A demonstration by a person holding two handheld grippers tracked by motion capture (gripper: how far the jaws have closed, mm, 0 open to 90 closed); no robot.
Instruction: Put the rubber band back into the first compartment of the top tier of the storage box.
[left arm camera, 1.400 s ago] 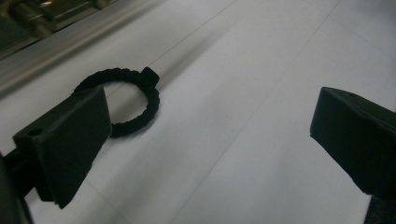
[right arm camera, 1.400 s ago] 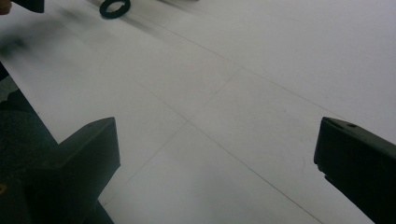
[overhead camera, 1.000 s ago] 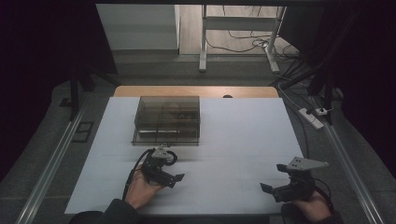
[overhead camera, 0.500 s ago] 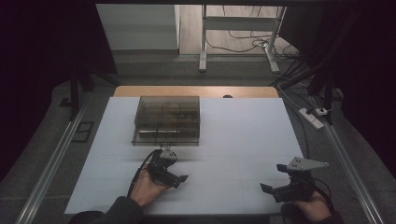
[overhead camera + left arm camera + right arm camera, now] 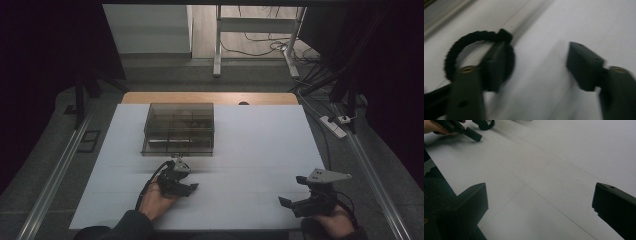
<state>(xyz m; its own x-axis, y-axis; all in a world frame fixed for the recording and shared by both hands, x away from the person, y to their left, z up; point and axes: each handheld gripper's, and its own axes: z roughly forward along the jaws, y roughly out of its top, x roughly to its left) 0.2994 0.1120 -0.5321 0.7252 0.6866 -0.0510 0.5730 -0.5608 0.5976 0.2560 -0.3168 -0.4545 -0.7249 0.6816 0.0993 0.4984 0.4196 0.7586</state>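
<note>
The black braided hair tie ring lies flat on the white counter, partly under one jaw of the left claw, which is spread wide; the right claw, also spread, sits well apart

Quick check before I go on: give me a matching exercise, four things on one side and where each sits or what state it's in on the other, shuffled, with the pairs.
Things:
1. hair tie
2. compartment box
3. left gripper
4. right gripper

Places or states:
A. far side of the table, left of centre
B. open, near the table's right front corner
C. lying flat on the table, one jaw of a gripper in front of it
D. open, jaws set apart right by a black ring

Pairs: 1-C, 2-A, 3-D, 4-B
</note>
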